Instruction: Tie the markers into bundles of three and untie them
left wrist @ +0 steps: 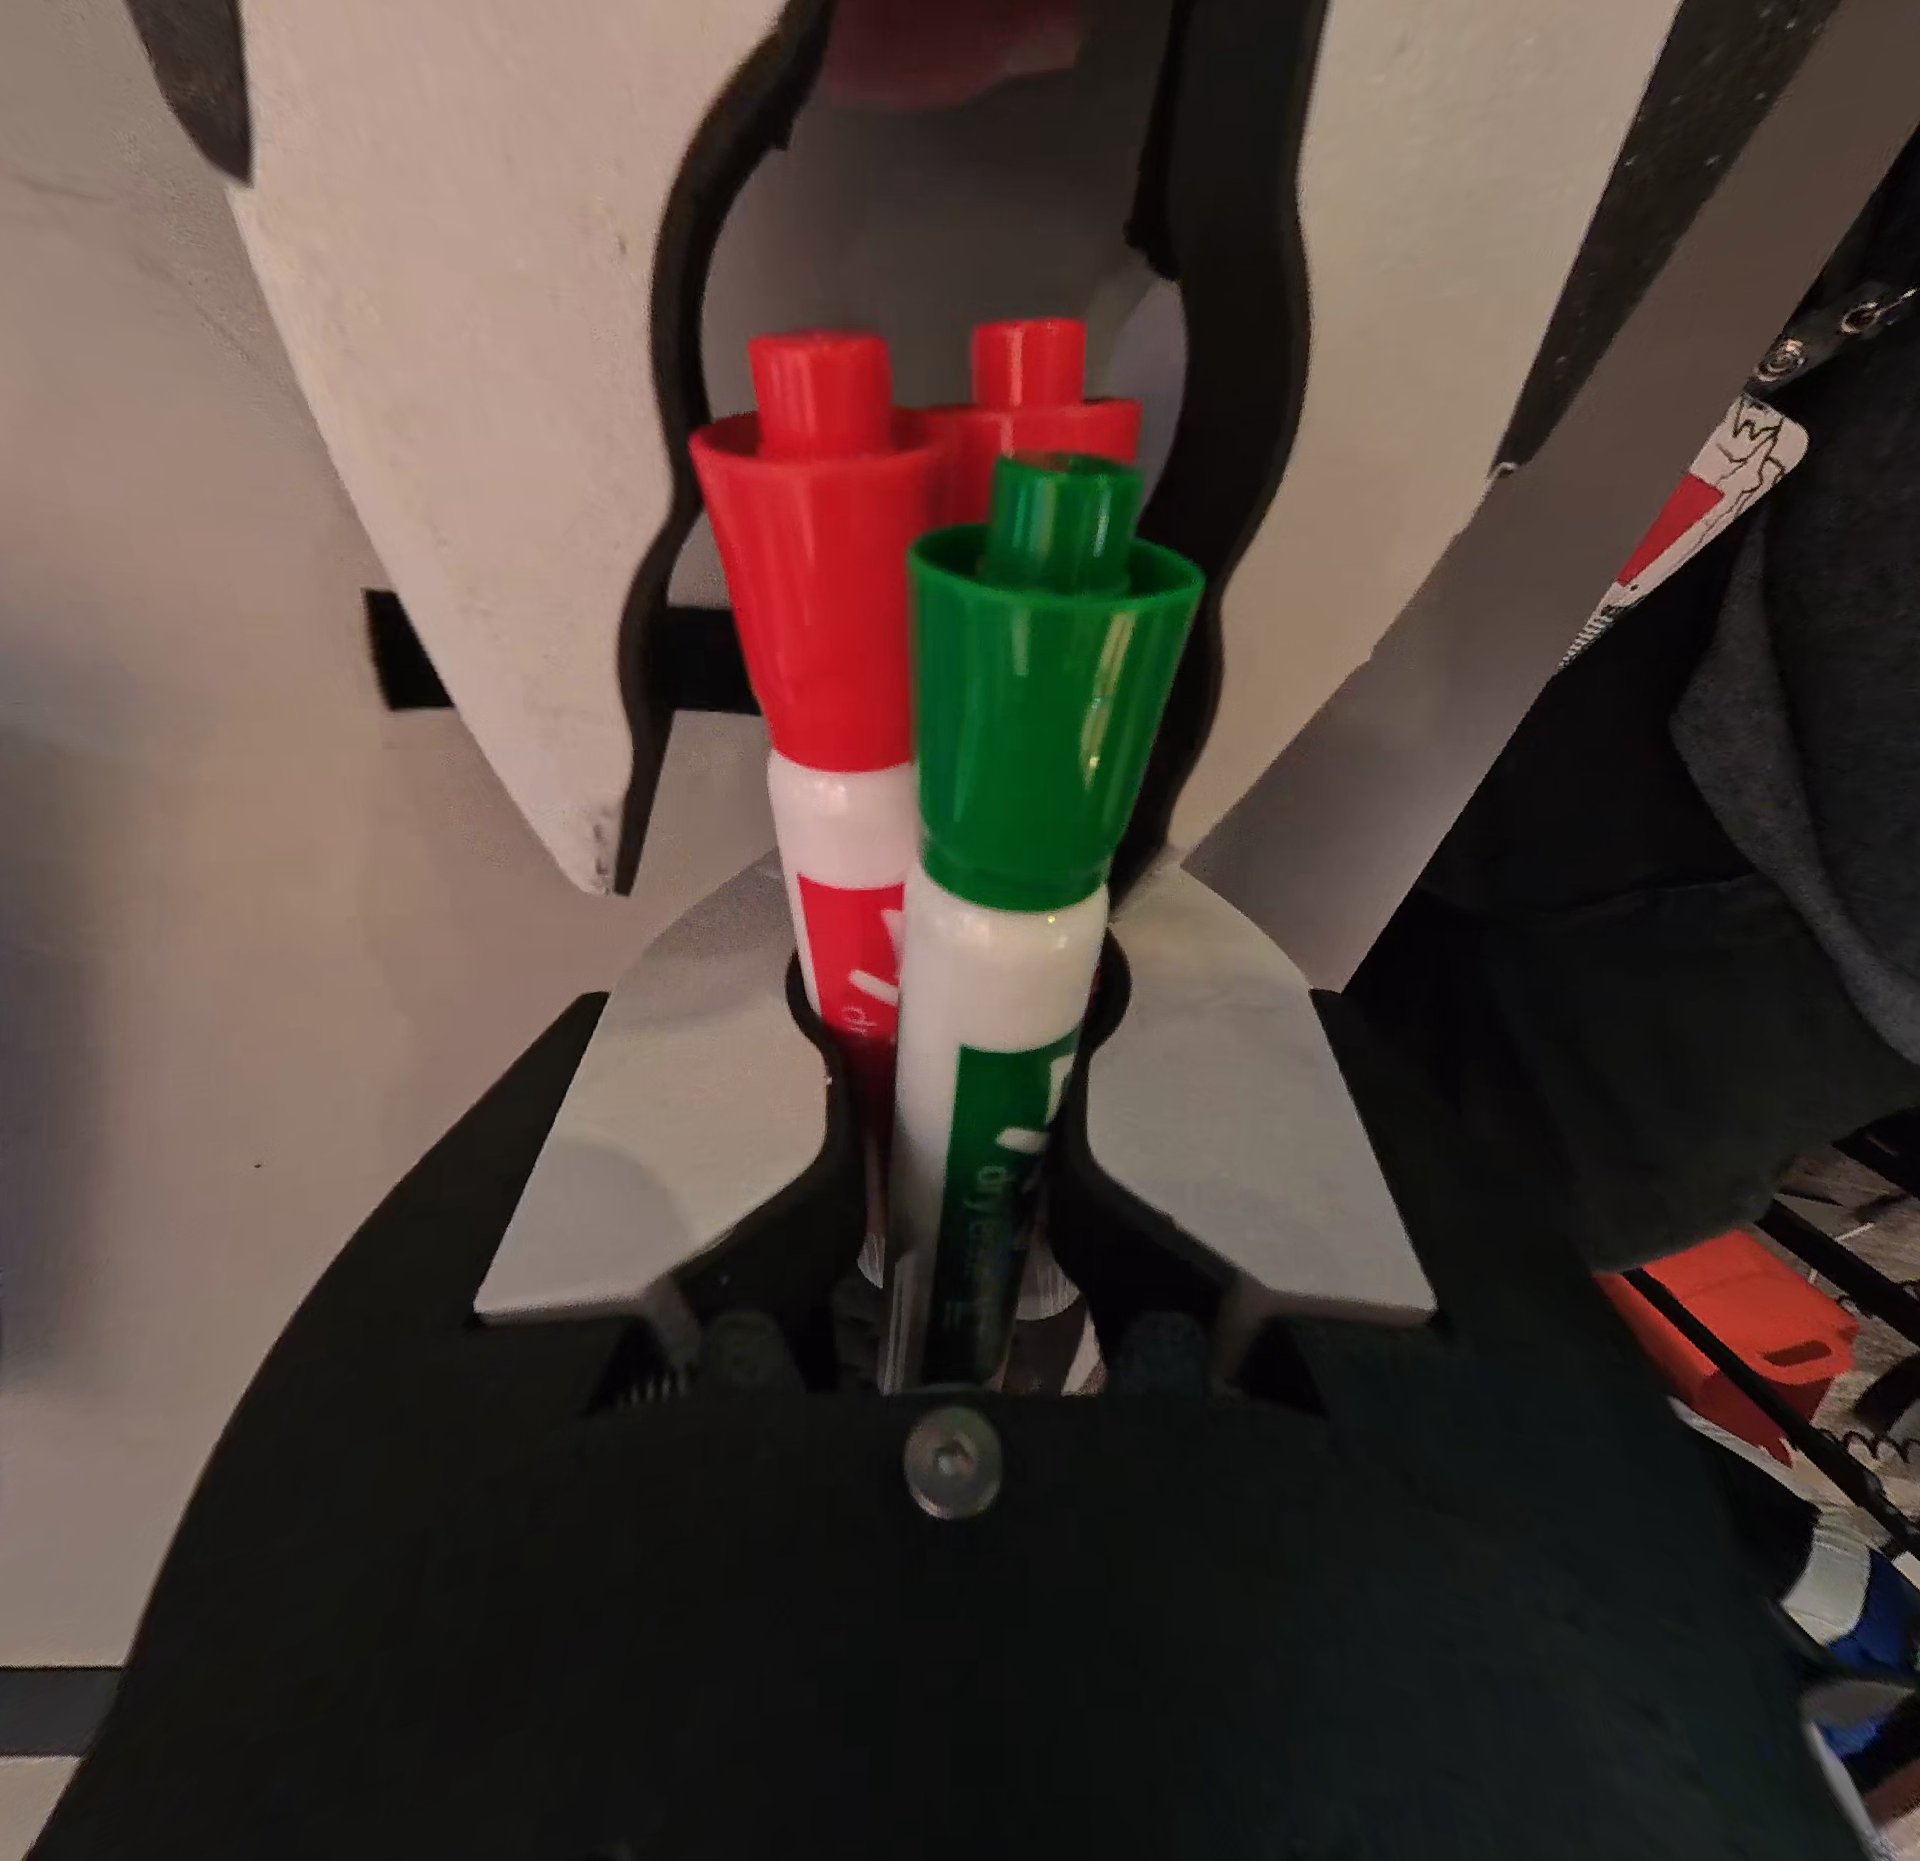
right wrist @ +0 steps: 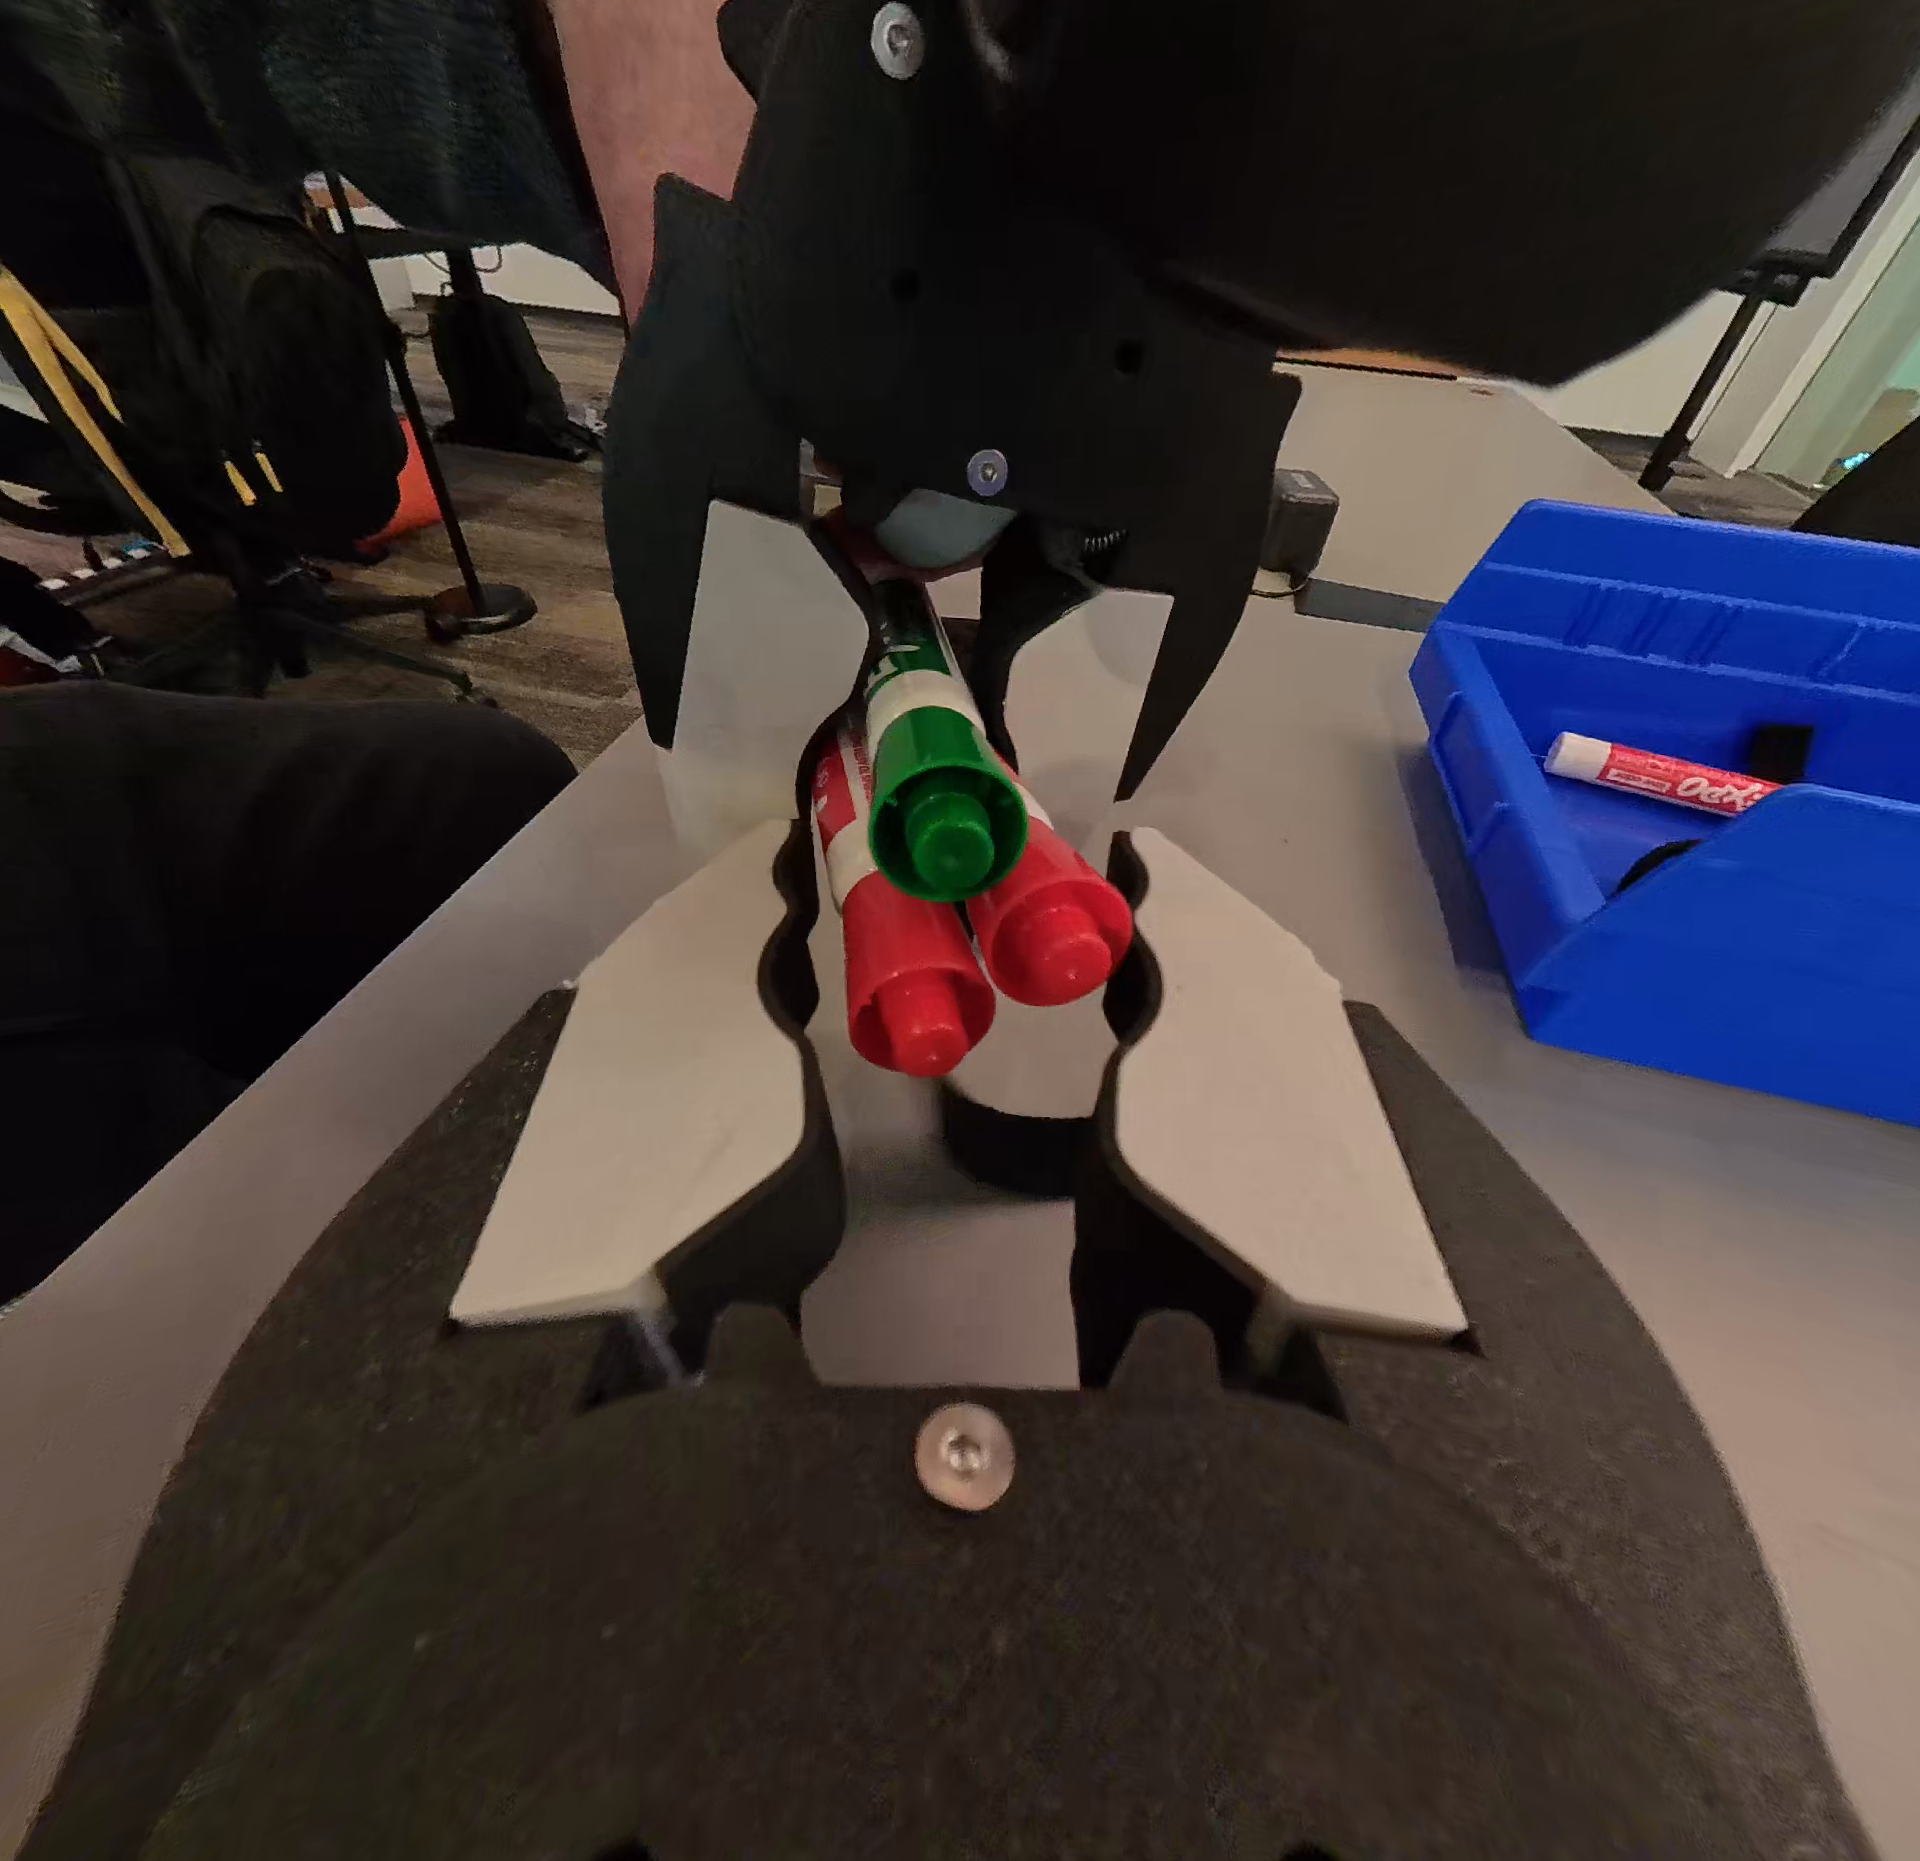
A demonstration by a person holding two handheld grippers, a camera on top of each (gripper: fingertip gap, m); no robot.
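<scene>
Three markers, two red-capped (left wrist: 821, 585) and one green-capped (left wrist: 1049, 710), are held as a bunch. My left gripper (left wrist: 961, 897) is shut on their white barrels, caps pointing away from it. In the right wrist view the left gripper (right wrist: 914, 751) comes from above, and the green cap (right wrist: 945, 835) sits on top of the two red caps (right wrist: 987, 959). My right gripper (right wrist: 951, 845) faces it, jaws apart, with a finger on each side of the caps and a thin gap at its left finger. The right gripper (left wrist: 904, 855) also shows at the top of the left wrist view.
A blue bin (right wrist: 1714, 980) stands on the grey table (right wrist: 1558, 1292) to the right, holding a red marker (right wrist: 1652, 772) and small black pieces. A dark round object (right wrist: 1018, 1146) lies under the caps. A black strip (left wrist: 410, 648) lies on the table. A person's dark clothing (right wrist: 208, 876) is at the left edge. About 5 cm separates my left fingertips from my right.
</scene>
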